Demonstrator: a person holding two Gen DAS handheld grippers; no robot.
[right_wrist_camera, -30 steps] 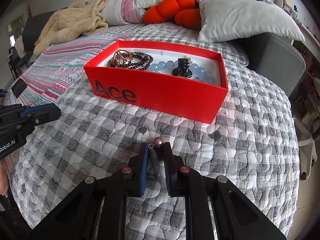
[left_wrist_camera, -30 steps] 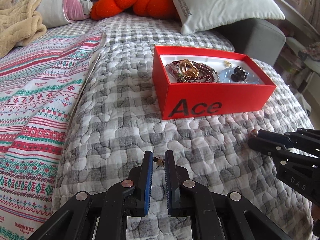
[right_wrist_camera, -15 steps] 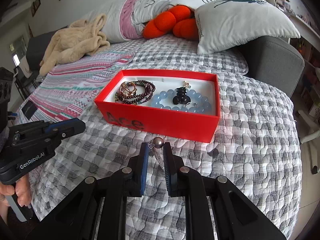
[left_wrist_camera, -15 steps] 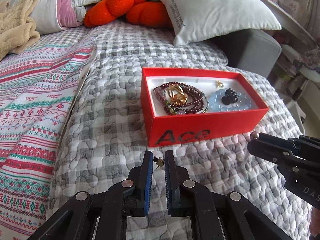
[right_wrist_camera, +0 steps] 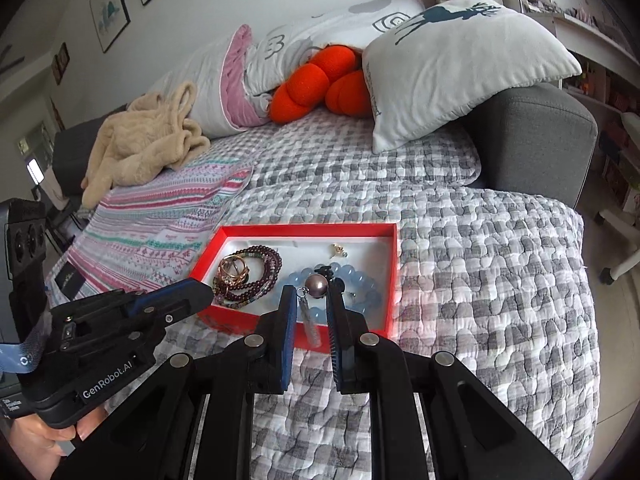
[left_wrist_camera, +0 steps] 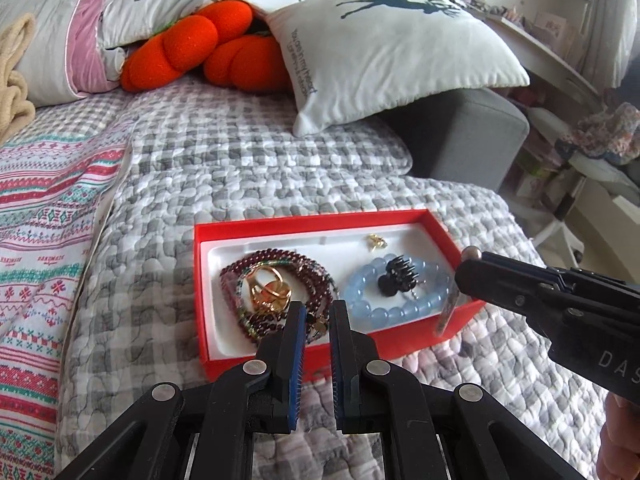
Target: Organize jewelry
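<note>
grey checked bed carries red box, pillows.

Soft daylight is entering from the far right; shadows are lying faint; fisheye edges are bending and darkening.

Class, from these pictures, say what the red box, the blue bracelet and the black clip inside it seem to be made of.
Red box: likely cardboard, matte, thin straight walls. Blue bracelet: glass or stone beads, translucent with glossy highlights; which one is unclear. Black clip: probably plastic, with moulded teeth.
</note>
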